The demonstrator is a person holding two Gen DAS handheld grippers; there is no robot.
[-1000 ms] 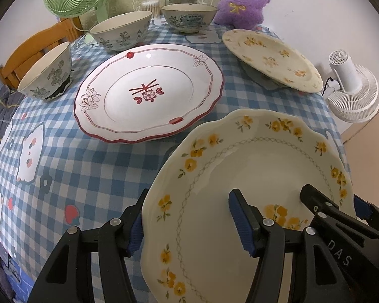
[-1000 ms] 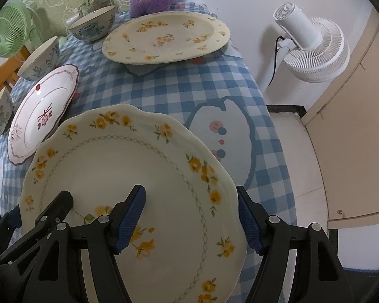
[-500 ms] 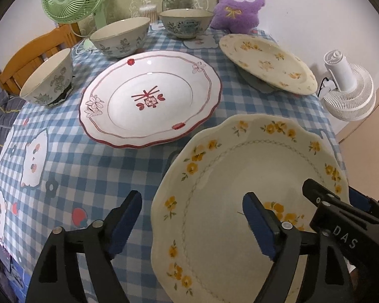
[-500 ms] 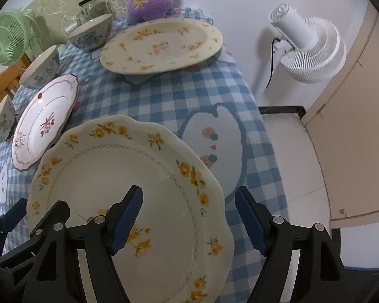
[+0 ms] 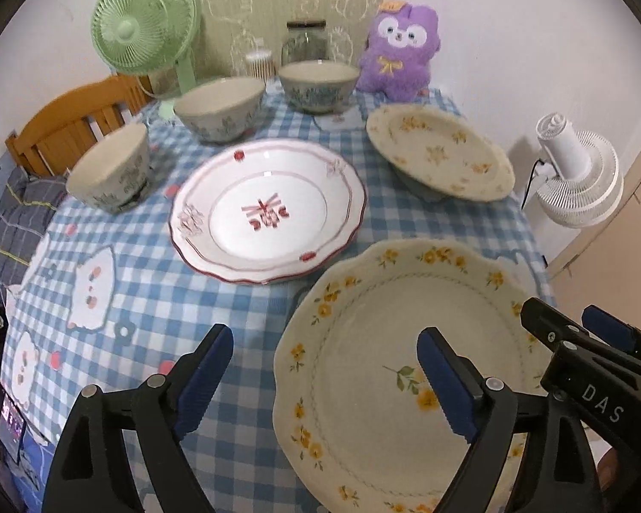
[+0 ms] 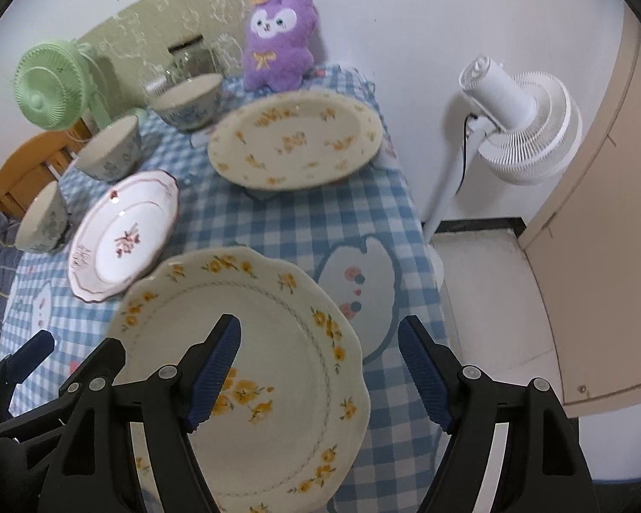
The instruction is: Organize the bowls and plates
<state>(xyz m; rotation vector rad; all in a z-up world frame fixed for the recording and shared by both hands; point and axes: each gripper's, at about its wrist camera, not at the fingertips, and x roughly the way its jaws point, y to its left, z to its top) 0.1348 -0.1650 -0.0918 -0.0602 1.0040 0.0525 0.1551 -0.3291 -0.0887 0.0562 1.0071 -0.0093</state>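
Note:
A cream plate with yellow flowers (image 5: 363,333) (image 6: 286,325) lies flat on the checked tablecloth near the front. My left gripper (image 5: 324,384) hovers over the plate's left rim; its jaws are opening and neither pad presses on the plate. My right gripper (image 6: 320,372) stands open above the plate's right rim, also not touching. A white plate with red trim (image 5: 269,213) sits mid-table. A second yellow-flowered plate (image 5: 440,158) rests tilted at the back right. Three patterned bowls (image 5: 111,171) (image 5: 220,107) (image 5: 318,85) line the back left.
A green fan (image 5: 143,25), a glass jar (image 5: 305,42) and a purple plush toy (image 5: 399,55) stand along the wall. A wooden chair (image 5: 64,124) is at the left. A white fan (image 6: 521,128) stands on the floor past the table's right edge.
Both grippers have risen and drawn back from the flowered plate, which stays on the cloth. The left jaws have spread much wider, its left finger now off the rim.

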